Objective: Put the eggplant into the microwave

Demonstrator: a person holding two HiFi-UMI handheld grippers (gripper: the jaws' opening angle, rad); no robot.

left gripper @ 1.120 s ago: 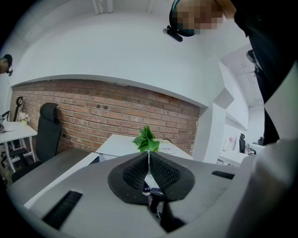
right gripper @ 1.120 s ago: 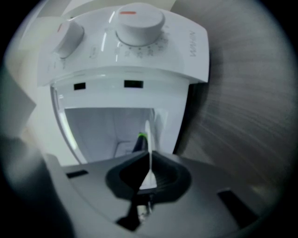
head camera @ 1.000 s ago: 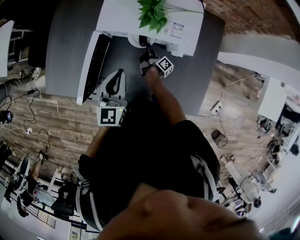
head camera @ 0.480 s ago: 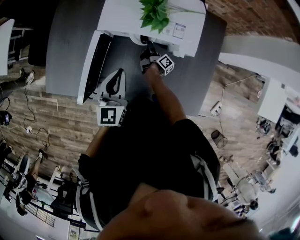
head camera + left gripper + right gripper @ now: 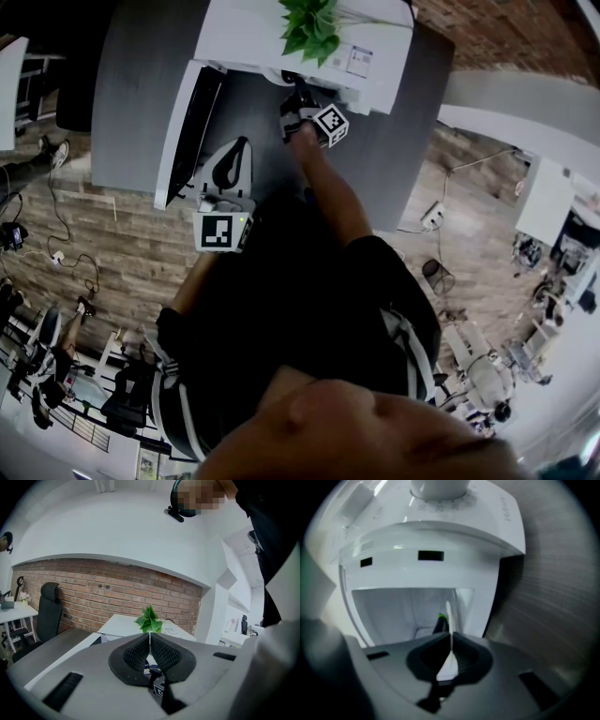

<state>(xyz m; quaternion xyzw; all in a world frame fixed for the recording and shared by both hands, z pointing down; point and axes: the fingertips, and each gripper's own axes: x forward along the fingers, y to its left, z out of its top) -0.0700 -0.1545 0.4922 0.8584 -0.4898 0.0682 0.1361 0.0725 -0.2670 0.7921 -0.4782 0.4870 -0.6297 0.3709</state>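
The white microwave [image 5: 272,37] stands on a grey table [image 5: 131,84] with its door [image 5: 186,122] swung open to the left. My right gripper [image 5: 298,101] is at the oven's mouth. In the right gripper view its jaws [image 5: 451,637] are shut on the thin edge of a white plate [image 5: 448,613]. The dark eggplant [image 5: 439,623] with a green stem lies on that plate, just inside the white cavity [image 5: 408,606]. My left gripper [image 5: 230,169] hangs near the table's front edge, shut with nothing in it [image 5: 150,639].
A green potted plant [image 5: 307,26] sits on top of the microwave and shows above the left jaws as the plant [image 5: 150,619]. A brick wall [image 5: 108,592] and an office chair [image 5: 47,611] stand beyond the table. Wood floor and cables lie around it.
My right gripper has moved a little further toward the microwave's mouth, and the plate's white rim shows less. The left gripper has stayed where it was.
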